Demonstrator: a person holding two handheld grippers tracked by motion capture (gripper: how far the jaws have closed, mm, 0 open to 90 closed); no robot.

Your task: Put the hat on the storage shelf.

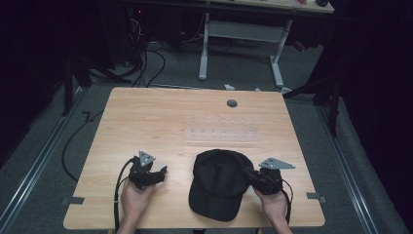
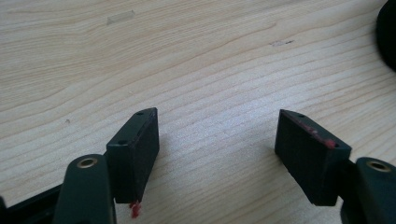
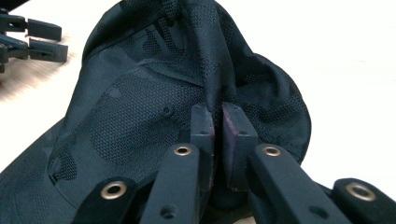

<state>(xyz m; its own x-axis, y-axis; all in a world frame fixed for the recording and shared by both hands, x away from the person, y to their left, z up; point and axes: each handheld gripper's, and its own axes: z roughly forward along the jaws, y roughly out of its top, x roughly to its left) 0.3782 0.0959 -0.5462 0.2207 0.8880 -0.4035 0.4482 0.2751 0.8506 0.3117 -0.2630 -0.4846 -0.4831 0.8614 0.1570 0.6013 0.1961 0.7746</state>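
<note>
A clear plastic rack (image 1: 221,131) is lying on the wooden table (image 1: 146,122); behind it, a white-legged desk (image 1: 241,29) is standing among floor cables (image 1: 146,63).

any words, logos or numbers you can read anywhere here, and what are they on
None can be read.
Black cap: a darker patterned mesh, no logo or lettering legible on the part that shows.
Right gripper, shut on a fold of the cap: no markings.
Left gripper, open over the wooden table: red smears on its fingers, not writing.
Clear rack on the table: no label visible.
</note>
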